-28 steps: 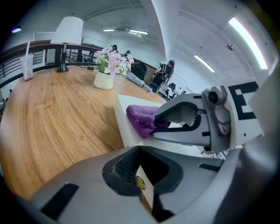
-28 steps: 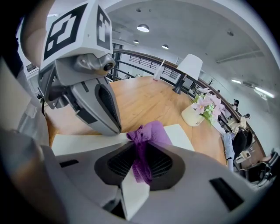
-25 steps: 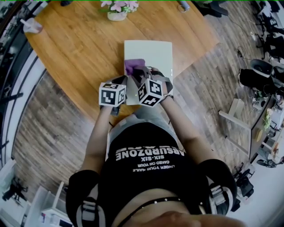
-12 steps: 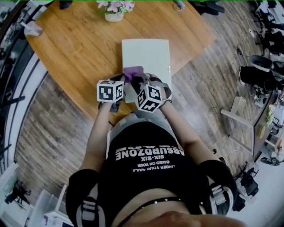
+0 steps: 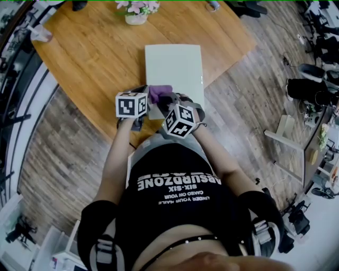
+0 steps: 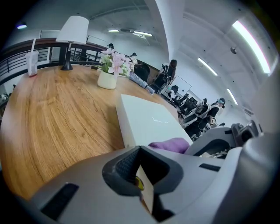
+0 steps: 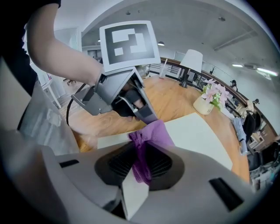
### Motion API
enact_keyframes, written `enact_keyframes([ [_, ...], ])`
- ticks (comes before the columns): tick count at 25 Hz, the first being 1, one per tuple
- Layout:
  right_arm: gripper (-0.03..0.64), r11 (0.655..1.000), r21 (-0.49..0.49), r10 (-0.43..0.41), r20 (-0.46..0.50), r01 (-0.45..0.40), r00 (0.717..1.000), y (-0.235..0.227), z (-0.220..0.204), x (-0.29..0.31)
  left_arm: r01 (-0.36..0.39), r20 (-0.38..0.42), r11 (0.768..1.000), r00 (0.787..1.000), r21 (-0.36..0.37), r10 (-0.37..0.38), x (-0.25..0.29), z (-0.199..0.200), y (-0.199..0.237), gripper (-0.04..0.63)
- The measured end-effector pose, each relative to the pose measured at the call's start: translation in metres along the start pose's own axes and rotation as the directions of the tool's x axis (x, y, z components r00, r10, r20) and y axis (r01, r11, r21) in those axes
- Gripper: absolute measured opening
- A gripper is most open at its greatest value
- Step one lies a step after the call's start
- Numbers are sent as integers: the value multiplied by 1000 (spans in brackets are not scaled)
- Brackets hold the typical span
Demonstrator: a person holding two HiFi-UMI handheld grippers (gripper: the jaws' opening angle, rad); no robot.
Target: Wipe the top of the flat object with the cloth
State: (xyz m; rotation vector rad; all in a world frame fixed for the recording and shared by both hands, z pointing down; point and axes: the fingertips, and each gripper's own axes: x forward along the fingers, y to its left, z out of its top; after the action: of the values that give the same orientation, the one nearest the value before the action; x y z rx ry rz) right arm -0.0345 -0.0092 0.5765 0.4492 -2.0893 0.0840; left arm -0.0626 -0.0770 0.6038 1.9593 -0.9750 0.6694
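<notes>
The flat object is a pale, thick board lying on the wooden table. A purple cloth lies on its near-left part. My right gripper is shut on that cloth, and the right gripper view shows the purple cloth pinched between the jaws over the board. My left gripper is just left of the cloth, at the board's near-left edge. Its jaws look shut and its tip meets the board's edge. The left gripper view shows the board and the cloth ahead.
A white pot of pink flowers stands at the table's far edge beyond the board. A cup with a straw is far left, and a white lamp stands behind it. The table's near edge is right at my body. Office chairs stand on the floor to the right.
My right gripper has dragged the purple cloth along the board toward me, from the board's middle to its near part. The left gripper has stayed at the near-left edge.
</notes>
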Motion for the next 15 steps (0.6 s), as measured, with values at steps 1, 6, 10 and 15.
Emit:
enact_keyframes([
  [1, 92, 1000, 3, 7, -2, -7, 1000, 2, -1, -1, -6, 1, 1000, 1000, 5, 6, 0, 0, 0, 6],
  [6, 91, 999, 17, 43, -11, -42, 999, 16, -5, -5, -37, 2, 999, 999, 30, 36, 0, -1, 0, 6],
  [10, 91, 997, 17, 72, -18, -71, 997, 29, -7, -10, -39, 5, 999, 999, 29, 39, -1, -2, -2, 6],
  [15, 89, 994, 20, 109, -28, -109, 994, 45, -10, -14, -46, 5, 998, 999, 37, 46, -1, -1, -1, 6],
])
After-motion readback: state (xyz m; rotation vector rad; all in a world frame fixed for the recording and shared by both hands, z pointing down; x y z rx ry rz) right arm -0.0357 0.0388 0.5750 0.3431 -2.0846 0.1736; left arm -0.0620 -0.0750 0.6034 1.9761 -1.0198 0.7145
